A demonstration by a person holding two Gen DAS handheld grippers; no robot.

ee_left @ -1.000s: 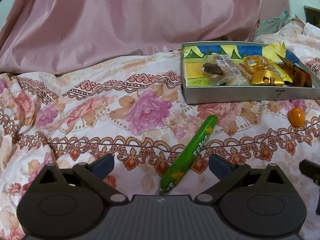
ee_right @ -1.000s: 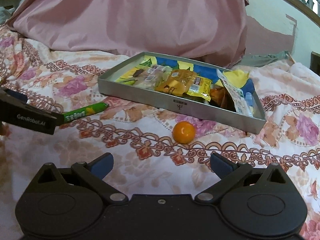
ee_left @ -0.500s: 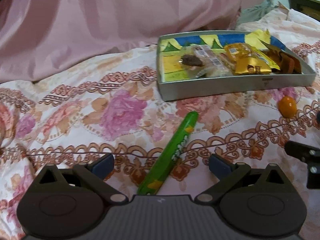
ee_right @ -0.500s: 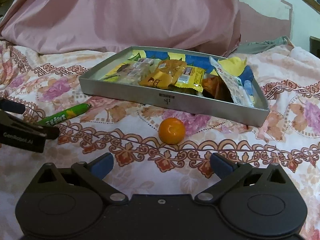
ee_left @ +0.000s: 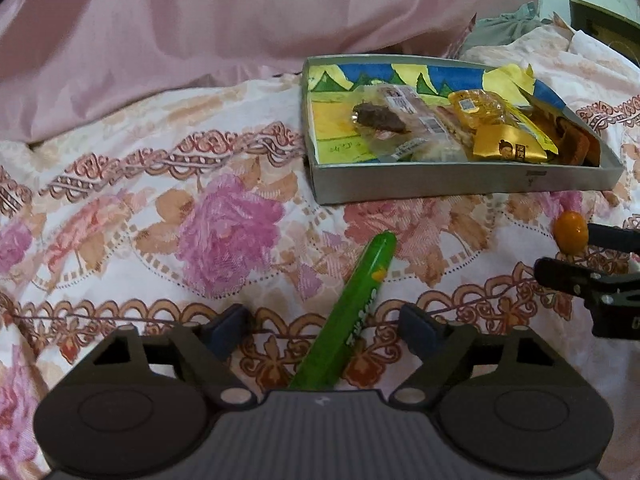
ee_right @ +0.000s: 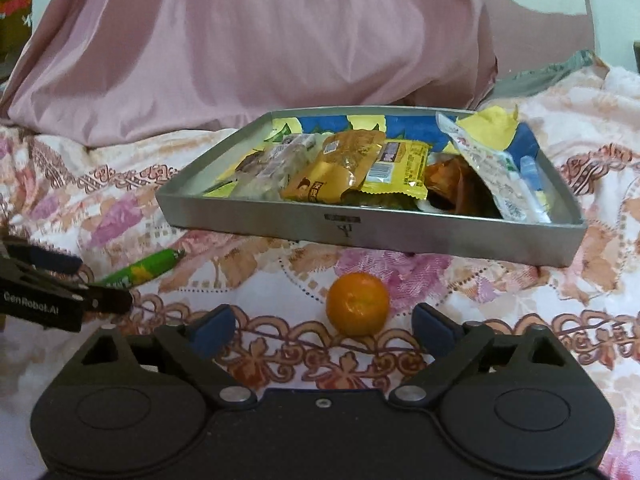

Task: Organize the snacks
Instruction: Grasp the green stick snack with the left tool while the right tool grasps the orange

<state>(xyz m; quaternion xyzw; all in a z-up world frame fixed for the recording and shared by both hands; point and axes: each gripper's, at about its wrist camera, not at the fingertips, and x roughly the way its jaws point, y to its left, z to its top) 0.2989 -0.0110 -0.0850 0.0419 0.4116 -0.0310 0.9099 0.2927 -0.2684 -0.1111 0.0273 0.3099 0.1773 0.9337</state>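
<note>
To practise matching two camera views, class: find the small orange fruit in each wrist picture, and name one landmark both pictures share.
Left wrist view: the orange fruit lies at the far right edge, beside the right gripper's fingers.
Right wrist view: the orange fruit lies at lower centre, before the open right gripper.
Shared landmark: the metal snack tray.

L gripper [ee_left: 322, 326] & R gripper [ee_right: 324, 326]: fingers wide apart, low.

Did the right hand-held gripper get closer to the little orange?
Yes. The right hand-held gripper has moved forward toward the small round orange fruit, which now sits between its open fingers, and the silver metal tray looms larger too.
</note>
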